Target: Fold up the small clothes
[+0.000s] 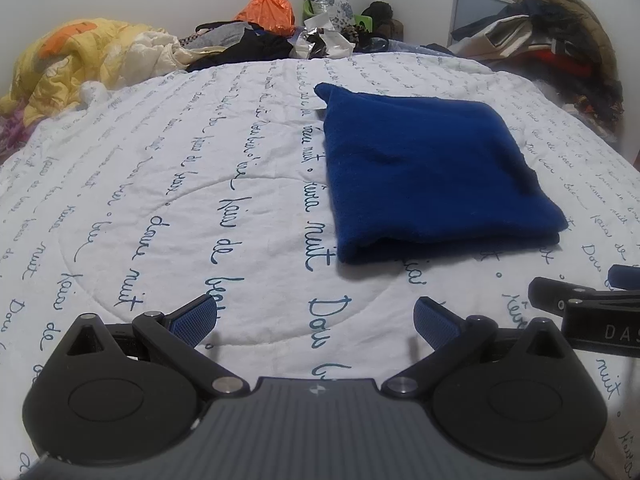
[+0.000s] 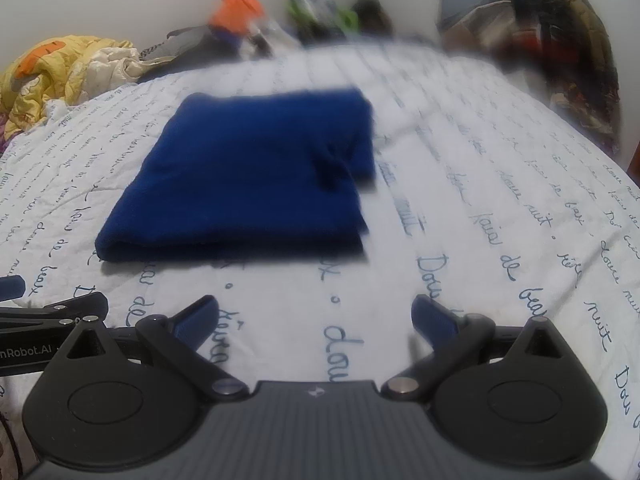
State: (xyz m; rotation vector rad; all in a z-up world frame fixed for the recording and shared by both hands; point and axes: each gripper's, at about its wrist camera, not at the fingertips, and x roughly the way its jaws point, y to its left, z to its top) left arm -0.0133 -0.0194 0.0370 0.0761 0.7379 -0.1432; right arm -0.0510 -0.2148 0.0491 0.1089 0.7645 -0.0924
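one dark blue fleecy cloth, folded into a thick rectangle (image 1: 432, 168), lies flat on the white quilted bedspread with blue handwriting print (image 1: 180, 200), well clear of the yellow crumpled duvet (image 1: 72, 60) at the bedspread's far left. looks soft, light and floppy, not slippery, so i'd pinch both near corners of the folded edge. two tools: left gripper (image 1: 316, 320) and right gripper (image 2: 316, 320) both spread wide, holding nothing, just short of that cloth.

A solid royal-blue folded cloth (image 1: 432, 168) lies on a white quilt (image 1: 180, 200) patterned with blue cursive script.
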